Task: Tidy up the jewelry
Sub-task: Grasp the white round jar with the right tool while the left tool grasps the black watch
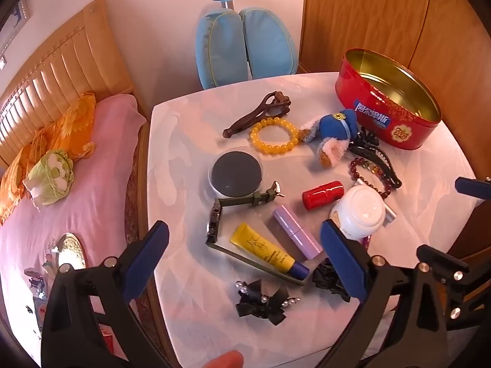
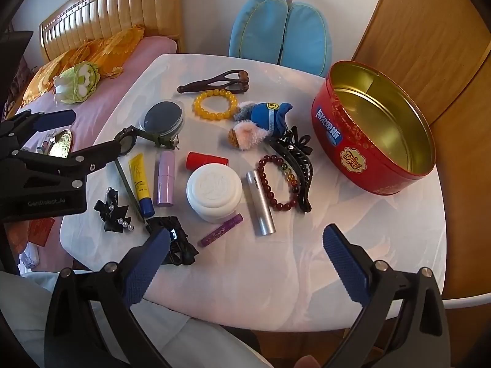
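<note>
Left gripper (image 1: 245, 263) wide, empty, above yellow tube (image 1: 267, 253) and green-strap watch (image 1: 221, 214); black pearl bow (image 1: 264, 302) just below.

Right gripper (image 2: 245, 260) wide, empty, over bare white table (image 2: 307, 276). White round jar (image 2: 214, 191), silver cylinder (image 2: 260, 204), dark red bead bracelet (image 2: 277, 184) ahead; yellow bead bracelet (image 2: 215, 105) beyond; open red round tin (image 2: 373, 128) far right, empty.

Left view: jar hides most of silver cylinder.
</note>
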`<state>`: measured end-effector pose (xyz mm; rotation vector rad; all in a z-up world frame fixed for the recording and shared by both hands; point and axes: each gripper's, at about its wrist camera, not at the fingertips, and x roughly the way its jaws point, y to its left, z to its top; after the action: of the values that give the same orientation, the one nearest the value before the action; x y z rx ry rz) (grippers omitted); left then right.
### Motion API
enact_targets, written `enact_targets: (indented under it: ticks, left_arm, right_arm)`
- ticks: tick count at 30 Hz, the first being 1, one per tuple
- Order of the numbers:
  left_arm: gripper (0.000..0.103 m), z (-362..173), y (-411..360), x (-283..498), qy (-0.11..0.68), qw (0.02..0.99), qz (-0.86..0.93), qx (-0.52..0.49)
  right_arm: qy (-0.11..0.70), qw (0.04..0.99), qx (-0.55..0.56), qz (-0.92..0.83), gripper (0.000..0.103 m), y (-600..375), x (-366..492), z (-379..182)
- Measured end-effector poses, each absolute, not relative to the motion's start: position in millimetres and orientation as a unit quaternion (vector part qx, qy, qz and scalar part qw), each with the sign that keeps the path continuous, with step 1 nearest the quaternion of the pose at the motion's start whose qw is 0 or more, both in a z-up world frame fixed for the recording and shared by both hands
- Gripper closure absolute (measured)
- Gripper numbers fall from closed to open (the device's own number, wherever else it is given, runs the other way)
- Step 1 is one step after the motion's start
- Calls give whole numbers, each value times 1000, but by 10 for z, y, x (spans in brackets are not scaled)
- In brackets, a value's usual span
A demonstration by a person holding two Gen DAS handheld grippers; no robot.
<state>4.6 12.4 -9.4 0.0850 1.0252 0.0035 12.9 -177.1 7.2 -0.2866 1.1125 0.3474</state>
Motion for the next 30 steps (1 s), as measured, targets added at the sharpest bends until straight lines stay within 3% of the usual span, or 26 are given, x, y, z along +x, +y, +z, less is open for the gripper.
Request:
enact_targets:
  ticks: [12, 18, 30]
  left_arm:
    - [7, -440, 496, -24, 558, 827, -40, -59]
    - [7, -676, 641, -81, 573, 819, -4, -37]
    - [7, -837, 874, 87, 582, 808, 30, -85]
  right_arm:
    - [557, 802, -119, 181, 2, -1683, 213, -194]
    - [576, 789, -108, 183, 2, -1620, 345, -437]
    - [574, 792, -98, 183, 2, -1517, 599, -644]
